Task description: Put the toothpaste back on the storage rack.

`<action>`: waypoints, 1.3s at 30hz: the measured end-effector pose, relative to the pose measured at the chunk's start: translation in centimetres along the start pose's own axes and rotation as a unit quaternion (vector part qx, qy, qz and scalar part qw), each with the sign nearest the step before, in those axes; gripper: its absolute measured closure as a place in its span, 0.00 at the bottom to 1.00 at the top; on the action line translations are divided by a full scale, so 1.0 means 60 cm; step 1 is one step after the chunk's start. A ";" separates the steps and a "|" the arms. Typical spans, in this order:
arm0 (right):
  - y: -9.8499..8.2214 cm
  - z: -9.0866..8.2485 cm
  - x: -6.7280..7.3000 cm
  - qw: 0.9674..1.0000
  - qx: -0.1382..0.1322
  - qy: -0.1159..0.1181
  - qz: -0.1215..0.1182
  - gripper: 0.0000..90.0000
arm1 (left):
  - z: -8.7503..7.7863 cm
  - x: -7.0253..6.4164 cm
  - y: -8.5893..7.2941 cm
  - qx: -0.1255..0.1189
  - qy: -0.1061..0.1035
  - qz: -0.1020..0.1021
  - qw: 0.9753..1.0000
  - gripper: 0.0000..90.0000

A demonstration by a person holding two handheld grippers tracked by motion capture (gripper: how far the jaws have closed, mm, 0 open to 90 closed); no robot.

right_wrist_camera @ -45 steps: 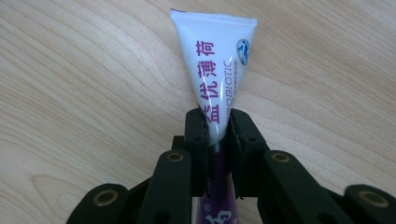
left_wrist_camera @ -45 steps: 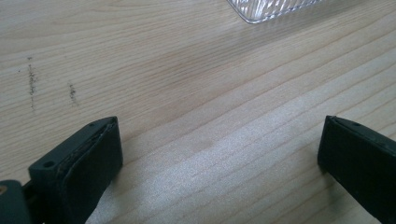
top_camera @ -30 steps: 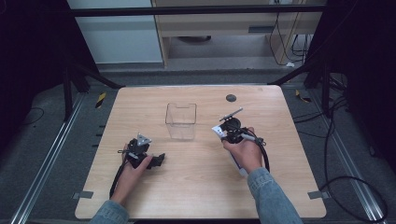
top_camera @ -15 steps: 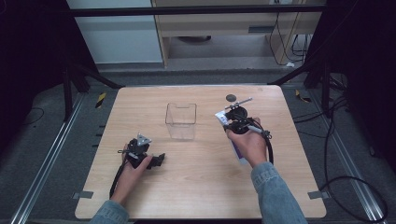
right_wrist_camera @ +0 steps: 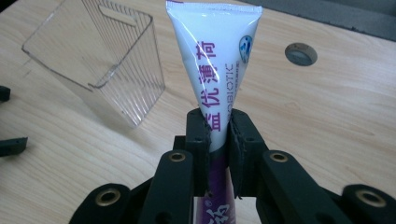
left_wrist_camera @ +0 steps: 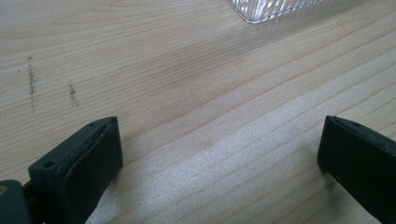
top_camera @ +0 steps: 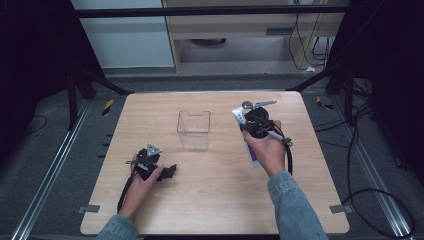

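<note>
My right tool (right_wrist_camera: 218, 135) is squeezed tight on the toothpaste tube (right_wrist_camera: 215, 60), and the tube is lifted off the worktop (top_camera: 215, 200), just to the right of the clear box (top_camera: 193, 129). I think the job is to drop the tube into that box. To do it well, I should bring the tube right over the box, point it down, and only then let go. My left tool (top_camera: 150, 162) rests near the box with its jaws wide open and empty.
</note>
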State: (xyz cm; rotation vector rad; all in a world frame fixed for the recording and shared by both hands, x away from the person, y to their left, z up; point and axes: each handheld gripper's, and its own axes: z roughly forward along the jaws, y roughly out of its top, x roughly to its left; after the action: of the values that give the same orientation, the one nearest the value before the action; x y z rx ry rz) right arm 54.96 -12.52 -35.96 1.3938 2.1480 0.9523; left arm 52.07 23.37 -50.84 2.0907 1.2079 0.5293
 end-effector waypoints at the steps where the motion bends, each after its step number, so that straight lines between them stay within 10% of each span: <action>1: 0.002 0.000 0.001 1.000 -0.005 -0.001 0.001 0.88 | 0.000 0.000 0.000 0.000 0.000 0.000 1.000 0.00; 39: 0.084 -0.012 0.092 0.984 -0.174 0.009 -0.019 0.88 | 0.001 0.000 0.001 -0.001 0.000 -0.001 1.000 0.00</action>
State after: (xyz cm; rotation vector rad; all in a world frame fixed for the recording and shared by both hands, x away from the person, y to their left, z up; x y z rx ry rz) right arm 55.34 -6.40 -31.62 1.1720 1.8954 1.2576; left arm 52.15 23.33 -50.85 2.0883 1.2077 0.5289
